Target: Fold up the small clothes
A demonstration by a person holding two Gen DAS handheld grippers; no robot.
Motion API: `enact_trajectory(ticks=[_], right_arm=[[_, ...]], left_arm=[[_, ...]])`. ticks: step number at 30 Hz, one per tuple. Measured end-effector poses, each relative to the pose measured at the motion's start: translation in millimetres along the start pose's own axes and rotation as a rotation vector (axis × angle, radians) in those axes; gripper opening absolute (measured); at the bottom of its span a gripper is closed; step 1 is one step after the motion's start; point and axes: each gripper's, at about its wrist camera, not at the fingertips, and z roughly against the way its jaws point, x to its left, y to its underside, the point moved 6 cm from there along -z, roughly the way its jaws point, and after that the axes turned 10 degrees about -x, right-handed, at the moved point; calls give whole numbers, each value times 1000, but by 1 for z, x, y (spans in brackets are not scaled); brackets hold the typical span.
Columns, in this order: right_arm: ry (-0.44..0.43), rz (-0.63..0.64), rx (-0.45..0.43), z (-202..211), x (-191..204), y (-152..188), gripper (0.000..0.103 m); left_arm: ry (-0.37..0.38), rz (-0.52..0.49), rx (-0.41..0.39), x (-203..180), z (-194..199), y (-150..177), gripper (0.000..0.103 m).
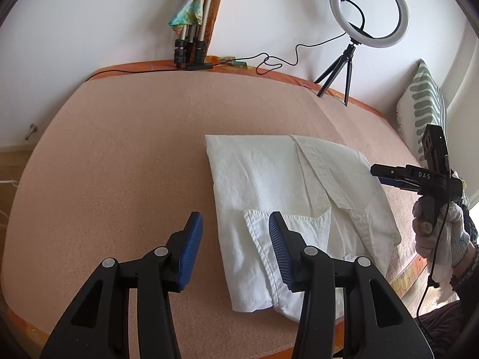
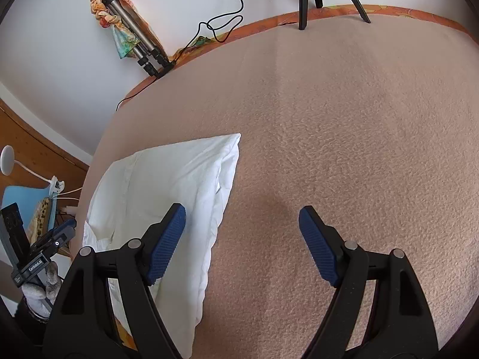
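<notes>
A white garment [image 1: 287, 200] lies folded lengthwise on the peach blanket [image 1: 125, 161], with its hem and a flap turned over on top. My left gripper [image 1: 236, 224] is open and empty, hovering over the garment's near left edge. My right gripper [image 2: 242, 218] is open and empty above the blanket, just right of the garment [image 2: 167, 185]. It also shows in the left wrist view [image 1: 389, 176] at the far right, held in a gloved hand. The left gripper shows at the lower left of the right wrist view [image 2: 60, 233].
A ring light on a small tripod [image 1: 368, 12] stands at the back of the bed. A folded tripod with a coloured scarf [image 1: 194, 18] leans on the wall, with a black cable [image 1: 269, 62] running along the edge. A striped pillow [image 1: 425, 104] stands at the right.
</notes>
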Motion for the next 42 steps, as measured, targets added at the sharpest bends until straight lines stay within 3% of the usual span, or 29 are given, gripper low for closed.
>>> enact_trajectory(ticks=[5, 10, 14, 18, 23, 26, 28, 33, 37, 42], right_arm=[[-23, -17, 13, -6, -3, 2, 81], [-75, -42, 11, -3, -6, 3, 81], [-121, -66, 18, -3, -7, 4, 81], [-201, -98, 34, -5, -3, 6, 81], [-262, -78, 61, -9, 8, 14, 79], [-315, -116, 84, -14, 13, 17, 67], [-336, -132, 90, -18, 17, 21, 63], [-360, -136, 99, -26, 30, 23, 62], [-322, -97, 105, -30, 40, 25, 48], [-259, -64, 90, -26, 43, 24, 24]], left_arm=[[36, 84, 35, 11, -5, 9, 44], [149, 254, 102, 26, -13, 20, 44], [194, 334, 139, 31, -21, 26, 44], [196, 346, 139, 32, -22, 27, 44], [256, 355, 170, 24, -32, 24, 43], [301, 383, 182, 18, -41, 23, 42], [321, 377, 187, 14, -46, 19, 41], [297, 333, 183, 7, -50, 19, 24], [254, 266, 166, 2, -48, 19, 16], [152, 33, 96, -24, -34, 15, 8]])
